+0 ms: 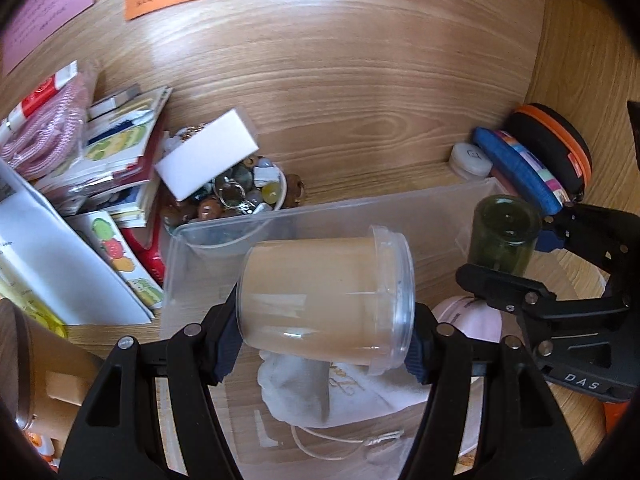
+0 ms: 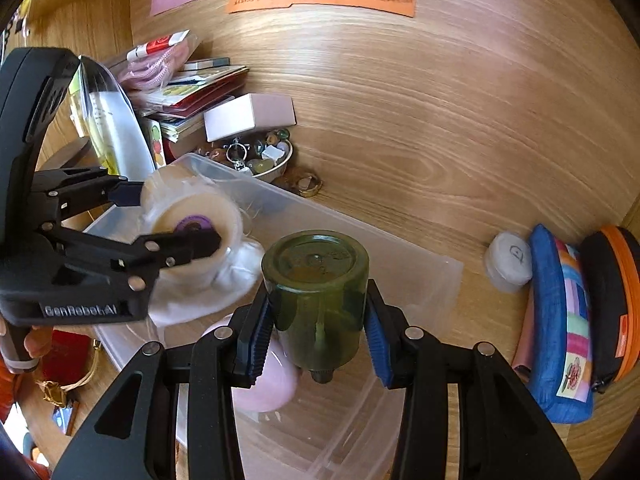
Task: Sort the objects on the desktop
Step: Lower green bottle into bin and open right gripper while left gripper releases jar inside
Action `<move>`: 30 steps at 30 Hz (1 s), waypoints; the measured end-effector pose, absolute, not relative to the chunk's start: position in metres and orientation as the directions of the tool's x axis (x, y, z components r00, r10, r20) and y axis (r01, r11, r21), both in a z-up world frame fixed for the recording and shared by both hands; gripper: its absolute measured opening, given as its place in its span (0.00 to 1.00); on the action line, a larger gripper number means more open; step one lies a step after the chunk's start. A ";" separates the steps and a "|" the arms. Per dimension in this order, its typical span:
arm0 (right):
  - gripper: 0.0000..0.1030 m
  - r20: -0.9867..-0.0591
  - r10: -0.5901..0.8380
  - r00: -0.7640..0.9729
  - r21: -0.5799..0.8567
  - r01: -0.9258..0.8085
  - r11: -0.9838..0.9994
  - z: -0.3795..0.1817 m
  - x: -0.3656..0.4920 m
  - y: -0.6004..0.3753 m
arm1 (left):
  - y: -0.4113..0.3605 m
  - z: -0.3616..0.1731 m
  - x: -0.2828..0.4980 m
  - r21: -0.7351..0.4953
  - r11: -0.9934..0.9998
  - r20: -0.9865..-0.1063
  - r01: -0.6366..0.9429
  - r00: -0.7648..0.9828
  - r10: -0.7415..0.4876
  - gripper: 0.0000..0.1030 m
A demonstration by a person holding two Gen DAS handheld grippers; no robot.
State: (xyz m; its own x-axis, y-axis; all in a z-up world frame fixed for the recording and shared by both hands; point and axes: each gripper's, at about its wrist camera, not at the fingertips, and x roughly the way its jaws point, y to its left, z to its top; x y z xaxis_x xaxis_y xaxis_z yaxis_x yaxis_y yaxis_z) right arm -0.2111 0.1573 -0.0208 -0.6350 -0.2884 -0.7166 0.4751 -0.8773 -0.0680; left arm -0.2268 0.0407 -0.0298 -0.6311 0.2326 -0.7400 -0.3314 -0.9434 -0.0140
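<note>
- Both pairs of jaws are closed on containers: the left gripper (image 1: 324, 344) clamps a clear plastic tub with a beige inside (image 1: 326, 300) lying sideways between its blue pads, lid rim toward the right pad.
- Pressed on both sides by the right gripper (image 2: 318, 336), a dark green glass jar (image 2: 316, 300) sits bottom-up toward the camera, its neck pointing down.
- Under both held containers lies a translucent rectangular plastic bin (image 2: 400, 276); inside it rest a white drawstring cloth pouch (image 1: 304, 392) and a pale pink rounded object (image 2: 268, 384).
- Beyond the bin's far rim stands a small bowl of coloured beads (image 1: 240, 196), with a white rectangular block (image 1: 208, 152) leaning on it.
- Farther right, against the wooden side wall, a blue patterned fabric pouch (image 2: 560, 320) stands beside a black case with an orange rim (image 2: 612, 300).
</note>
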 end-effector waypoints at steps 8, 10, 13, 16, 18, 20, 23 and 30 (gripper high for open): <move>0.37 -0.713 -0.260 -0.651 -0.105 0.466 -0.879 -0.023 -0.215 0.155 | 0.045 -0.037 -0.230 -0.001 -0.939 -0.746 -0.344 -0.625 0.230 0.63; 0.37 -0.714 -0.262 -0.650 -0.110 0.473 -0.874 -0.023 -0.214 0.155 | 0.046 -0.038 -0.230 0.004 -0.938 -0.747 -0.346 -0.625 0.227 0.63; 0.38 -0.722 -0.266 -0.639 -0.102 0.479 -0.872 -0.023 -0.216 0.155 | 0.049 -0.039 -0.228 0.025 -0.938 -0.743 -0.346 -0.634 0.214 0.64; 0.38 -0.725 -0.265 -0.636 -0.101 0.478 -0.873 -0.023 -0.216 0.156 | 0.049 -0.039 -0.228 0.035 -0.937 -0.741 -0.346 -0.638 0.208 0.64; 0.38 -0.726 -0.256 -0.638 -0.116 0.480 -0.869 -0.024 -0.215 0.153 | 0.051 -0.040 -0.229 0.038 -0.936 -0.741 -0.349 -0.639 0.208 0.64; 0.38 -0.725 -0.249 -0.642 -0.127 0.480 -0.868 -0.025 -0.214 0.152 | 0.052 -0.040 -0.229 0.050 -0.935 -0.739 -0.350 -0.643 0.201 0.64; 0.39 -0.710 -0.249 -0.659 -0.136 0.474 -0.870 -0.024 -0.212 0.153 | 0.056 -0.041 -0.229 0.072 -0.934 -0.733 -0.350 -0.654 0.188 0.64; 0.59 -0.701 -0.265 -0.662 -0.114 0.471 -0.875 -0.020 -0.212 0.157 | 0.056 -0.040 -0.229 0.067 -0.932 -0.733 -0.356 -0.651 0.196 0.64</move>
